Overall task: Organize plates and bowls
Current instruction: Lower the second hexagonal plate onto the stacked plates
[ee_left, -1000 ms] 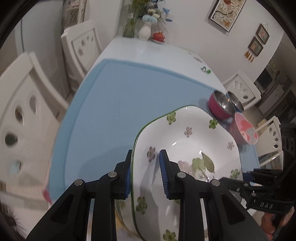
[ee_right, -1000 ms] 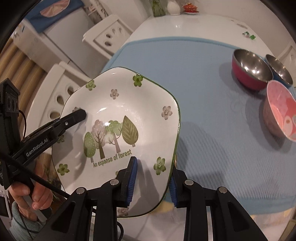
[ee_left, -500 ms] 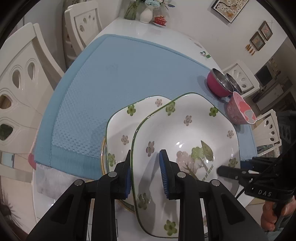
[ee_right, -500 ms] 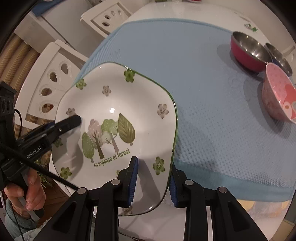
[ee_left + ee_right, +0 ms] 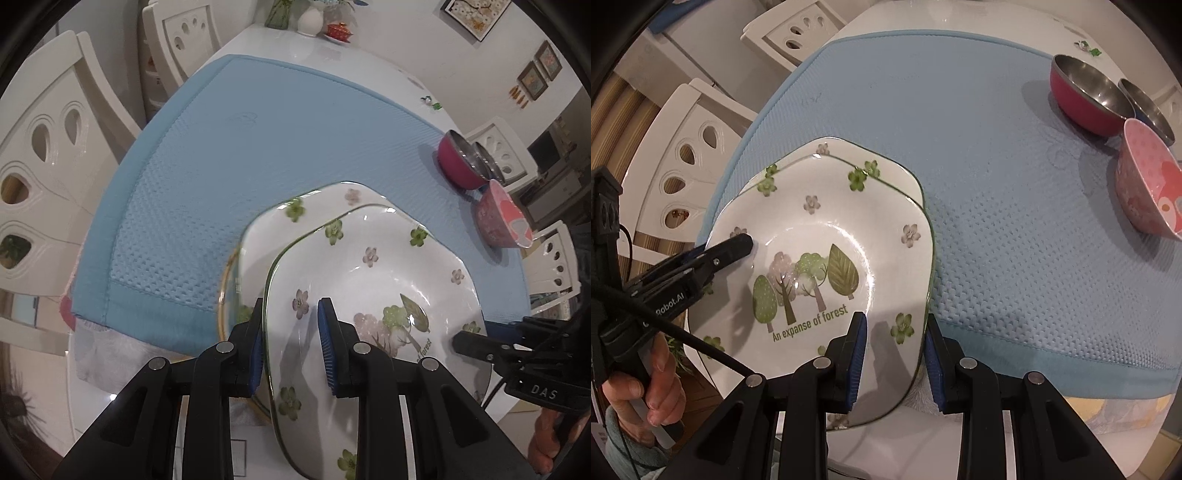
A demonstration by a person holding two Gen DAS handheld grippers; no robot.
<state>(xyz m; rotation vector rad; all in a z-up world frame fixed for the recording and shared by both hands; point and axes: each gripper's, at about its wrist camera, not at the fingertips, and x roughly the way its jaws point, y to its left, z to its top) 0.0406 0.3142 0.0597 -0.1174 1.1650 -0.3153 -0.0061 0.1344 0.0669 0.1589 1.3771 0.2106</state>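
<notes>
The left gripper [image 5: 291,347] is clamped on the left rim of the forest plate [image 5: 827,236], with one blue pad above the rim and one below it. The right gripper [image 5: 894,354] is clamped on the opposite, right rim of the same plate in the same manner. The plate is held between the two grippers, tilted slightly, directly above a second plate [image 5: 314,206] of matching flower pattern. The second plate lies at the near edge of the blue mat [image 5: 979,166], and its far rim shows beyond the held plate in both views. Whether the two plates touch cannot be determined. A hand [image 5: 646,384] grips the left gripper's handle at the lower left of the right wrist view. A red bowl [image 5: 1082,99], a blue bowl [image 5: 1148,107] and a pink bowl [image 5: 1145,184] stand together on the mat, well apart from the plates, at the far right.
</notes>
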